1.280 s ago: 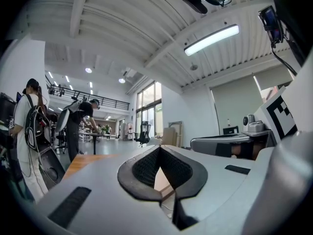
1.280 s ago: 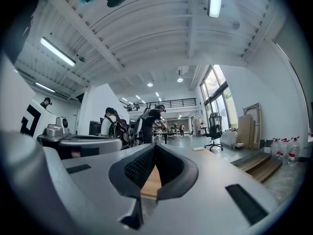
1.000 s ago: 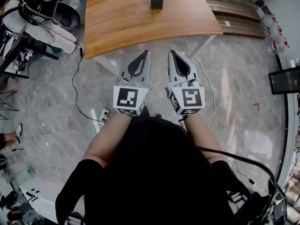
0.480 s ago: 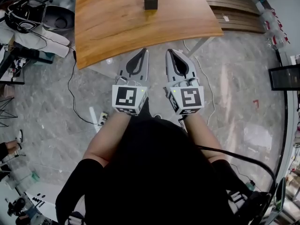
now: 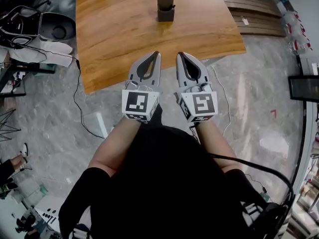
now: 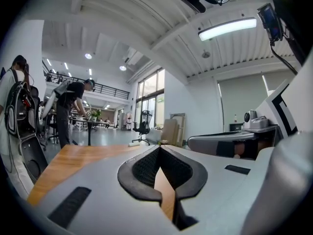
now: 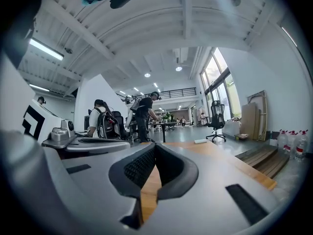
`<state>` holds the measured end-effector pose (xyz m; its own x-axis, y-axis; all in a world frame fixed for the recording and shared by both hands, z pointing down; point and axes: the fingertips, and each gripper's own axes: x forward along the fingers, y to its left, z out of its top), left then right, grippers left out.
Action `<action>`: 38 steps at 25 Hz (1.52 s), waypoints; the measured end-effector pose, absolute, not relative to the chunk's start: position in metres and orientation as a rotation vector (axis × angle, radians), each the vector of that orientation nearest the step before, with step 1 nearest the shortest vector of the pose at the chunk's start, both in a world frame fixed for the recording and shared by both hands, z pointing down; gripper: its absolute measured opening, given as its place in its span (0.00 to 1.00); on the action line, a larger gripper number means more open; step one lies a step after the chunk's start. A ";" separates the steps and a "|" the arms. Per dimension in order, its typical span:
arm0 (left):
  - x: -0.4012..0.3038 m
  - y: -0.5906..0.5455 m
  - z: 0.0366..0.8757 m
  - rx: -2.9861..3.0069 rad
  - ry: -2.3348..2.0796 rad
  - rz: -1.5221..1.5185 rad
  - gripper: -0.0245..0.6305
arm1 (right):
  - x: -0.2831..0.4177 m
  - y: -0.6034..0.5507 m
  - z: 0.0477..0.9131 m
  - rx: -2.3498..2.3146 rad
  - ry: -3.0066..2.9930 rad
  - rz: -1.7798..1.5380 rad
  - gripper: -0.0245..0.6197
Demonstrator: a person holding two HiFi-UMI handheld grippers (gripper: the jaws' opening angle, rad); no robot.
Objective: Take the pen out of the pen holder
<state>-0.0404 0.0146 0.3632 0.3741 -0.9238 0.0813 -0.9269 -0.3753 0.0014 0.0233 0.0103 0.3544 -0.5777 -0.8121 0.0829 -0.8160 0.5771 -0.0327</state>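
Note:
A dark square pen holder stands on the wooden table, near its far middle, with a dark pen showing at its right side. My left gripper and right gripper are held side by side over the table's near edge, well short of the holder. Both are shut, tips touching, with nothing between them. In the left gripper view the gripper points along the tabletop; in the right gripper view the gripper does the same. Neither gripper view shows the holder.
A grey shell-shaped seat and tangled cables lie left of the table. Wooden planks lie on the marble floor at the right, with a dark screen further right. People stand at distant desks.
The person has stepped toward the table: its near edge has slid under the gripper tips and the pen holder sits lower in the head view. Both grippers stay shut, side by side.

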 end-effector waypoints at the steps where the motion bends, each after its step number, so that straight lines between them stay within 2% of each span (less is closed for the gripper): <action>1: -0.045 0.002 0.363 2.566 -1.721 0.105 0.04 | 0.018 -0.001 0.354 1.418 -2.732 0.108 0.06; 10: -0.080 -0.091 0.365 2.596 -1.642 0.103 0.04 | -0.016 -0.092 0.353 1.487 -2.671 0.119 0.06; 20: -0.080 -0.139 0.374 2.573 -1.627 0.131 0.04 | -0.010 -0.144 0.359 1.500 -2.651 0.151 0.06; 38: -0.070 -0.237 0.443 2.453 -1.640 0.261 0.04 | -0.004 -0.248 0.443 1.365 -2.577 0.337 0.06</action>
